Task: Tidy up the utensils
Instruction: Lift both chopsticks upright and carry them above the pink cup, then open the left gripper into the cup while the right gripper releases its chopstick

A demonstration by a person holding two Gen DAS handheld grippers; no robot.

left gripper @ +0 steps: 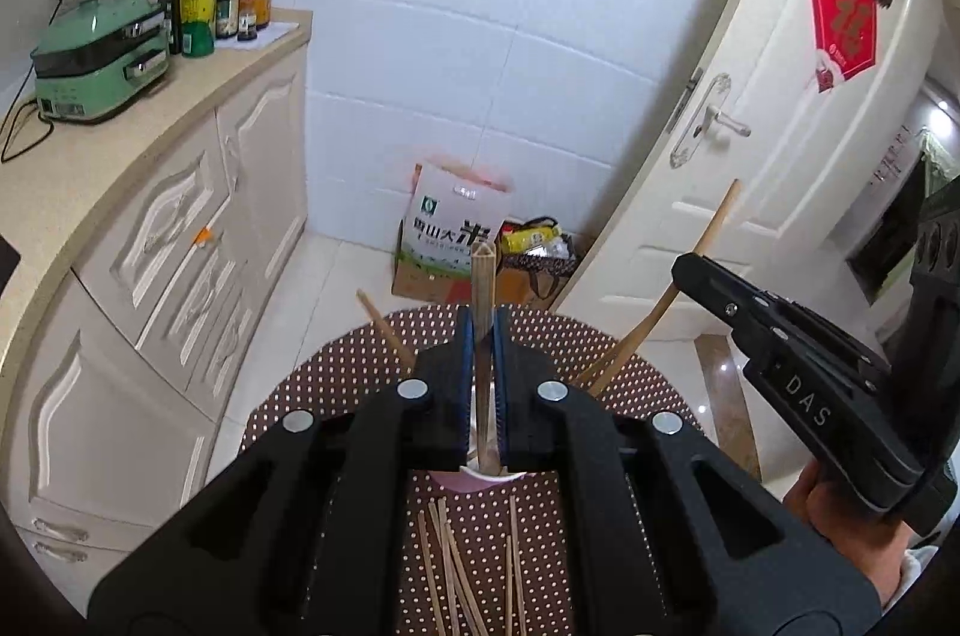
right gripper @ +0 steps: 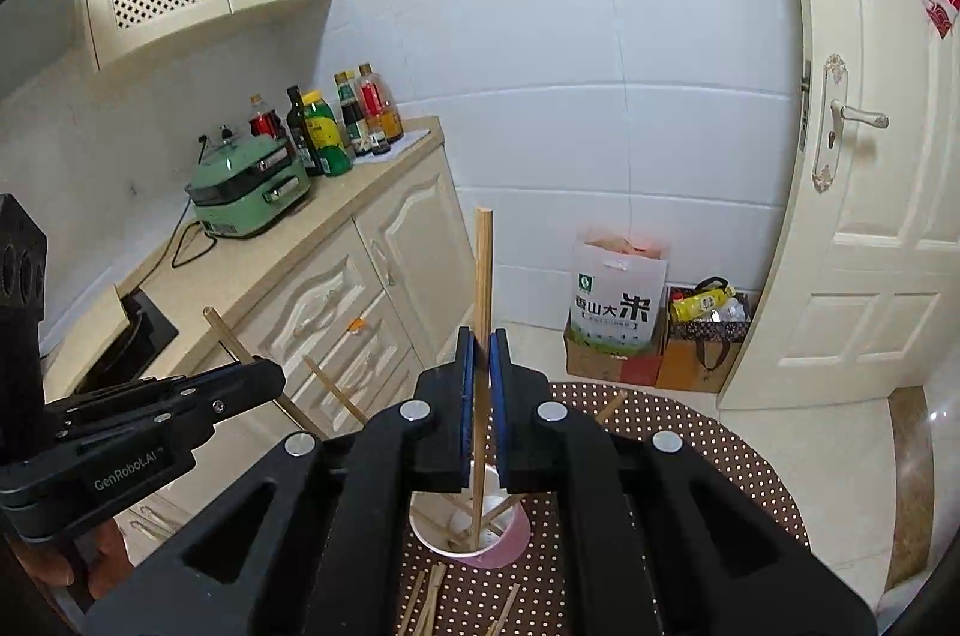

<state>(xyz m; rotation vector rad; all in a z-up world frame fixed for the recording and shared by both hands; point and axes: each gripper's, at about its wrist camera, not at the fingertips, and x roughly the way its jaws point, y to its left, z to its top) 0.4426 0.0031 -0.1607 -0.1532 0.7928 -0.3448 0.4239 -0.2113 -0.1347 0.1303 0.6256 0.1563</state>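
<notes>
A pink and white cup (right gripper: 480, 540) stands on a brown polka-dot round table (right gripper: 720, 450), with several wooden chopsticks standing in it. My right gripper (right gripper: 482, 342) is shut on an upright chopstick (right gripper: 482, 270) whose lower end rests inside the cup. My left gripper (left gripper: 482, 330) is shut on another upright chopstick (left gripper: 482, 276) above the cup (left gripper: 480, 480). Several loose chopsticks (left gripper: 456, 570) lie on the table in front of the cup. The right gripper's body shows in the left wrist view (left gripper: 798, 372), and the left gripper's body shows in the right wrist view (right gripper: 138, 432).
A counter (left gripper: 90, 156) with cream cabinets runs along the left, holding a green cooker (left gripper: 102, 57) and several bottles (left gripper: 210, 0). A rice bag (right gripper: 618, 300) and boxes stand on the floor by the tiled wall. A white door (right gripper: 870, 216) is on the right.
</notes>
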